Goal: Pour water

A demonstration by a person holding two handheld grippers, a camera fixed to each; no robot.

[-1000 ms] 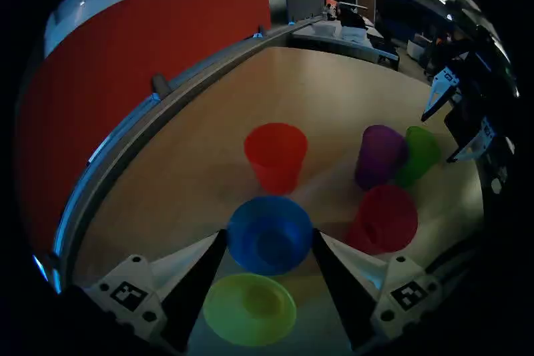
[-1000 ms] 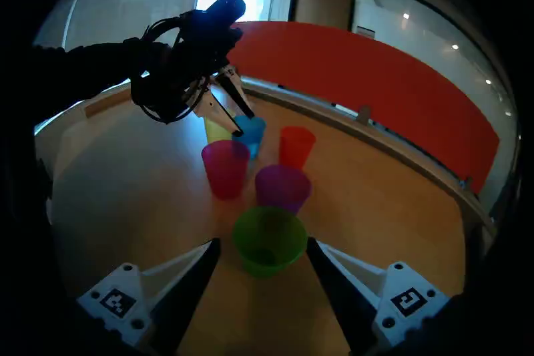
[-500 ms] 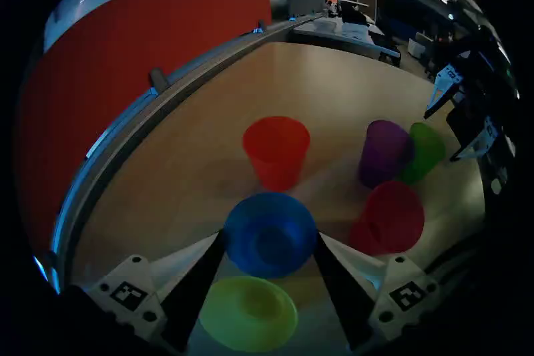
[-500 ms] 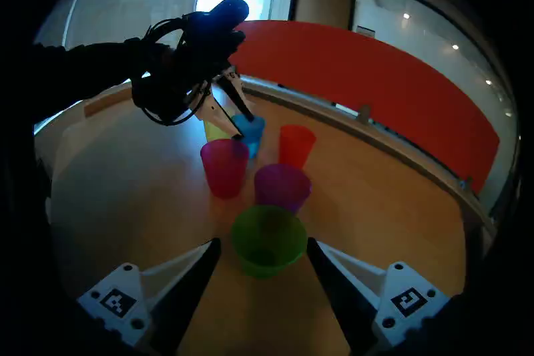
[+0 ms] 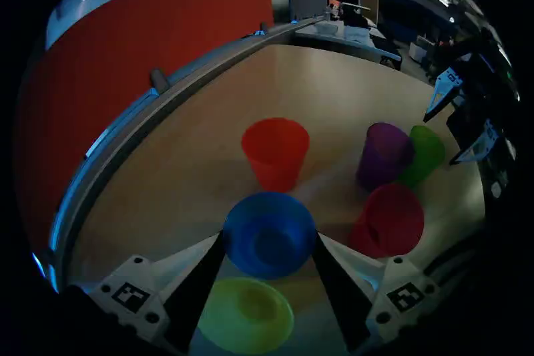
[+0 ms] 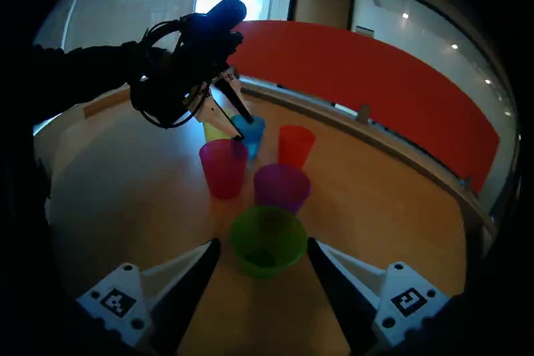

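Left gripper spread wide, with a blue cup upright between its two fingers, rim right up against both tips. Can't tell if squeezed or just touched. Just on the near side of the blue cup, a yellow cup; just past it, an orange cup, closest of all to the desk edge along the red wall. Off to one side, a pink cup, a purple cup and a green cup, close together. Right gripper wide open too, with the green cup upright between its fingers and a small gap on one side, so not gripped. All six cups standing in a bunch near the middle of the desk, well away from its corners. In the right gripper view, a hand in a dark sleeve around the left gripper's handle, up above the blue and yellow cups.
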